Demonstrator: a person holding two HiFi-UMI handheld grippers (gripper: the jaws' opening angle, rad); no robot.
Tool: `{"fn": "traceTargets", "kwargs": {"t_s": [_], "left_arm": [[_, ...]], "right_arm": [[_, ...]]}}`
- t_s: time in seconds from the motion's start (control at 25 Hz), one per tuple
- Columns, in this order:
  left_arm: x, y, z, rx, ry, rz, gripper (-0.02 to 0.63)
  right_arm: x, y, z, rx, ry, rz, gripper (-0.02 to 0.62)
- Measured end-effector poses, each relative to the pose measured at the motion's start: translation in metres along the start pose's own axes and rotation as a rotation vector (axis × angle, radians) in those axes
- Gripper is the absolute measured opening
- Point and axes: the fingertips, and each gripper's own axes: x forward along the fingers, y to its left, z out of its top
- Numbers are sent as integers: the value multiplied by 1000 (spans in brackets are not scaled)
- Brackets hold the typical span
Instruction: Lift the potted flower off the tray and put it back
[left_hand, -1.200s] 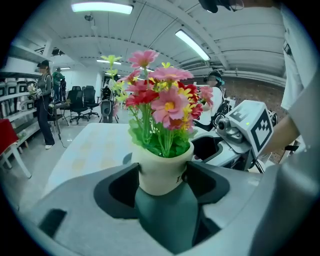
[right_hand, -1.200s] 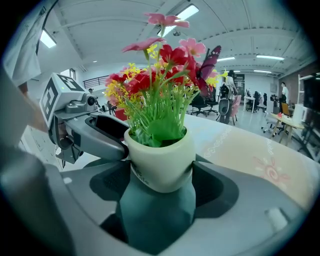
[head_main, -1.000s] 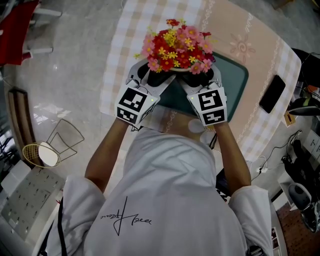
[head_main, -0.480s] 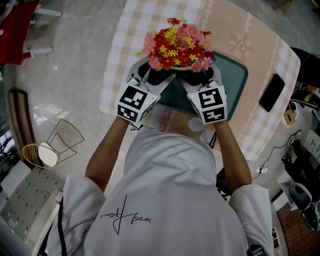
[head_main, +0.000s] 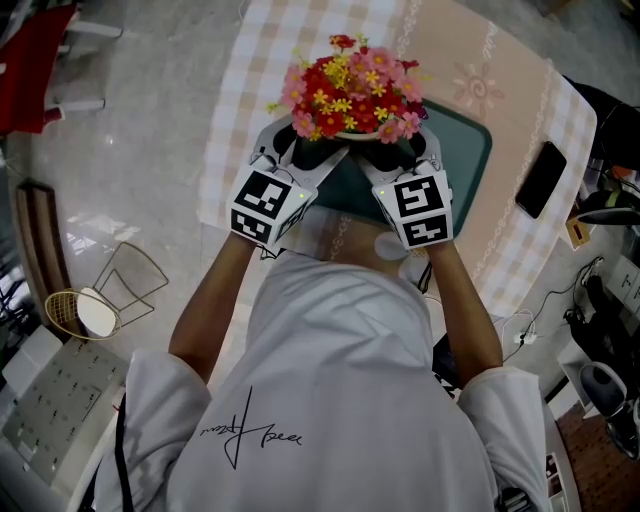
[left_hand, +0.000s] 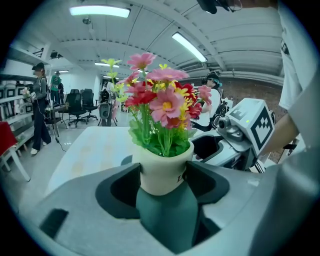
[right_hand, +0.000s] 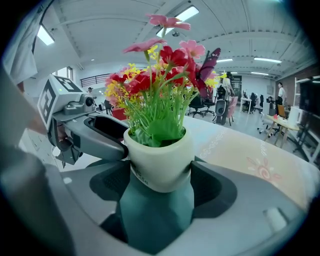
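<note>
The potted flower, red, pink and yellow blooms in a small white pot, hangs between both grippers above the dark green tray. My left gripper is shut on the pot's left side and my right gripper on its right side. In the left gripper view the jaws press the pot from both sides, with green tray showing under its base. The right gripper view shows the same grip on the pot. In the head view the blooms hide the pot.
A black phone lies on the peach checked tablecloth to the tray's right. A white round object sits by the table's near edge. A wire basket stands on the floor at left; cables and gear crowd the right.
The flower and both grippers have shifted slightly away from me and up in the head view. Both grips stay as they were.
</note>
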Motion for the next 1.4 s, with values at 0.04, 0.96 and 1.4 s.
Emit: {"fn": "traceTargets", "kwargs": {"t_s": [0.04,0.96,1.4], "left_arm": [[-1,0,1,-2,2,-1,285],[-25,-17,15,-16,-2,10,284],[-30,-30,20,-40,-2,8,284]], "right_arm": [[-1,1,1,0,-3,0,379],[-29,14,17,-32,-33,16,377],[-46,15,20,-42,-40,34,374]]}}
